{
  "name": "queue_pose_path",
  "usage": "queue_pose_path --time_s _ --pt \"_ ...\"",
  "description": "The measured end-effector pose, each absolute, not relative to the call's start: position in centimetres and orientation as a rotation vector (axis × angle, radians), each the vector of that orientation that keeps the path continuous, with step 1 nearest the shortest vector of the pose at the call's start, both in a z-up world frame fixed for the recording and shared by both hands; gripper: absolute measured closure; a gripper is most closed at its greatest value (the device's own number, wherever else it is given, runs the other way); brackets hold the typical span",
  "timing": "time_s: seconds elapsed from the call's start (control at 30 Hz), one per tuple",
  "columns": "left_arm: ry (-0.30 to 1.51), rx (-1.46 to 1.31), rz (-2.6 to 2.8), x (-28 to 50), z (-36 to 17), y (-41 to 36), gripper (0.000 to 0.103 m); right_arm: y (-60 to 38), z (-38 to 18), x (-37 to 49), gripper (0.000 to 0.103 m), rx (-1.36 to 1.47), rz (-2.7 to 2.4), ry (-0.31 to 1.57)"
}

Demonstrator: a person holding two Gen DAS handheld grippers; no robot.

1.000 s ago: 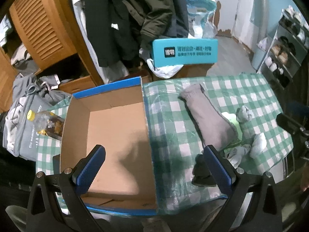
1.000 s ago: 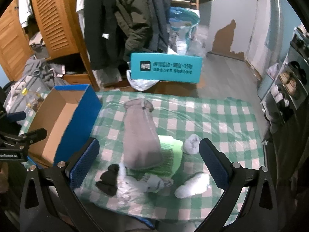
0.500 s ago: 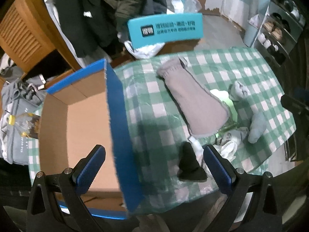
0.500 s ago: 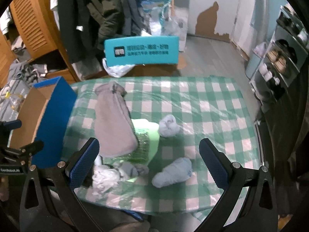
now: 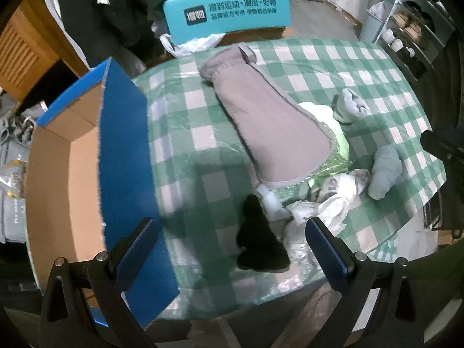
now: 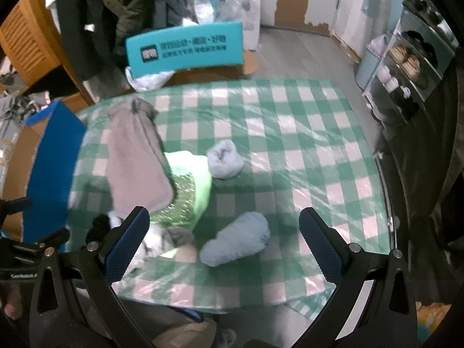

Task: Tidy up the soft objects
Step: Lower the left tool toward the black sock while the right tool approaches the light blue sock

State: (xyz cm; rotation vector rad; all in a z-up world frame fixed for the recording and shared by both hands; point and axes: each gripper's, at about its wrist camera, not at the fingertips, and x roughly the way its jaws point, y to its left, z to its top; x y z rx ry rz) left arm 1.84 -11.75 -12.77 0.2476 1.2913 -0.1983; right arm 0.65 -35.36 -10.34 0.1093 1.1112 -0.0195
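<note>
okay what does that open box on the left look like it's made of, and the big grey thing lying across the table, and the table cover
Open box: corrugated cardboard, it seems, raw brown inside, matte blue outside.
Grey item: soft fleecy fabric by its fuzzy surface and stitched edge; the exact fibre is unclear.
Table cover: green-and-white checks under a glossy, wrinkled clear layer, probably plastic film.

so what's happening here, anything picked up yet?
Nothing yet. A person holds two grippers over a checked table; both are open and empty. The left gripper hovers over a black sock beside the cardboard box, which looks empty as far as visible. The right gripper frames a rolled light-blue sock. A grey garment and green item lie untouched.
</note>
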Motion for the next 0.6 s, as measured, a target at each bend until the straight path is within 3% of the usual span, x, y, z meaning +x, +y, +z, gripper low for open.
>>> queue_pose_path --time_s 0.6 --pt "1.384 0.236 -0.197 2.2 -17.2 -13.2 0.001 -36.8 -14.0 1.2 0.001 0.122 -0.069 1.205"
